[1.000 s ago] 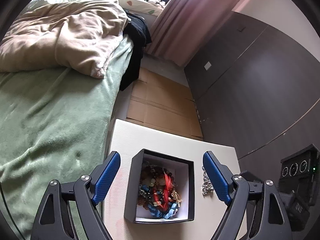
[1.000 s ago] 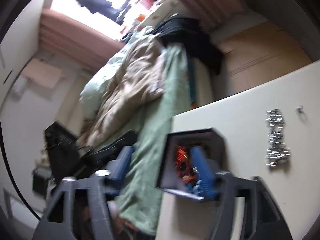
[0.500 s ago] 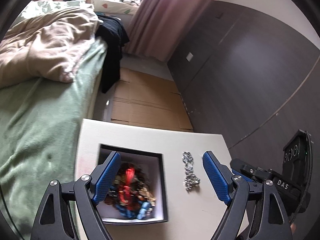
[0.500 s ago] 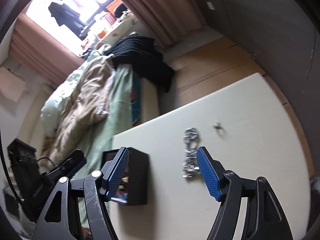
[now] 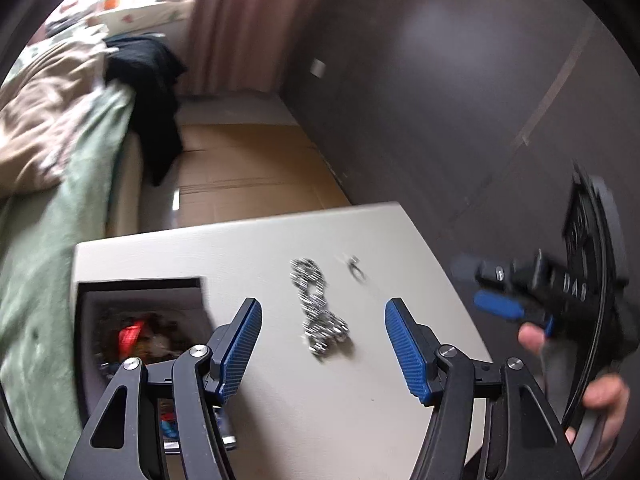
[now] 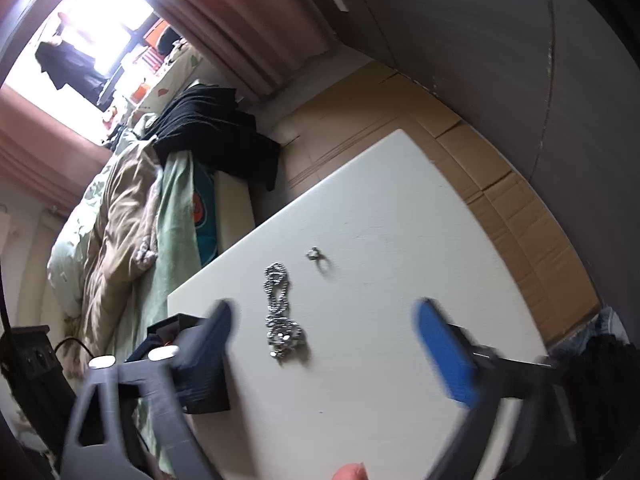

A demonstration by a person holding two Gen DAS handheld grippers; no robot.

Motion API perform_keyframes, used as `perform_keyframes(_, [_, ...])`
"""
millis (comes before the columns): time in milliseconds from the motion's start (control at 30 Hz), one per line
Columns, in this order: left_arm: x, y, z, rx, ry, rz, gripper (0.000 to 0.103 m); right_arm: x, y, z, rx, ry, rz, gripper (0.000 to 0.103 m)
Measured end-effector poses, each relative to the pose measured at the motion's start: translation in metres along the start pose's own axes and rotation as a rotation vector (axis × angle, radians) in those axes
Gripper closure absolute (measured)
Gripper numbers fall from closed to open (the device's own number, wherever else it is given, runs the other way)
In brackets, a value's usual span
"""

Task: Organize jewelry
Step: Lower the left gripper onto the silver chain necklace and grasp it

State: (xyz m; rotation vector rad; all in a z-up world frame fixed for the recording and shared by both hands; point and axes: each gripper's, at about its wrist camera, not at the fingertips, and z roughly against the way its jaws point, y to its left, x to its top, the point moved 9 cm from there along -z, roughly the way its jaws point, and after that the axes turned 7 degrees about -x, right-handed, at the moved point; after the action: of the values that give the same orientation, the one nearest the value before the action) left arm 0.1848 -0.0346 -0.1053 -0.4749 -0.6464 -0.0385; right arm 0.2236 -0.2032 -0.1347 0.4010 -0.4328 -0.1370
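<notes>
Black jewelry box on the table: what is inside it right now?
The black jewelry box holds a tangled heap of beaded jewelry, red and blue pieces showing. The left tool's finger covers its near corner, and blur hides individual items.

A white tabletop [image 6: 400, 240] stands over flattened cardboard [image 6: 500, 184] on the floor, dark wall panels [image 5: 440, 100] at right. Left, a bed [image 6: 120, 232] with green sheet and beige quilt; far off, pink curtains [image 6: 248, 20] frame a bright window [image 6: 100, 8].
</notes>
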Motion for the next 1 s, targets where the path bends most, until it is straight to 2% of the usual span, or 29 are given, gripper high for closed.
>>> perform_keyframes(133, [-0.014,-0.010,-0.024,0.005,0.074,-0.046,0.038,0.002,-0.014,0.004,-0.023,0.006,-0.012,0.002])
perform_keyframes(367, [-0.026,-0.020,-0.051,0.022,0.137,-0.121,0.041,0.009,-0.042,0.006,-0.059,0.024,-0.079,0.002])
perform_keyframes(500, [-0.035,-0.018,-0.069,0.058,0.187,-0.148,0.041,0.009,-0.050,0.006,0.001,0.066,-0.117,0.002])
perform_keyframes(667, [-0.043,-0.003,-0.082,0.143,0.237,-0.182,0.042,0.013,-0.064,0.009,-0.010,0.062,-0.158,0.002])
perform_keyframes(800, [-0.046,0.009,-0.093,0.216,0.267,-0.200,0.057,0.015,-0.067,0.007,-0.008,0.075,-0.172,0.002])
perform_keyframes(867, [-0.043,0.009,-0.095,0.238,0.252,-0.223,0.058,0.016,-0.064,0.005,-0.001,0.081,-0.173,0.002])
perform_keyframes(1000, [-0.034,0.013,-0.100,0.233,0.231,-0.208,0.060,0.017,-0.062,0.004,0.000,0.082,-0.169,0.002])
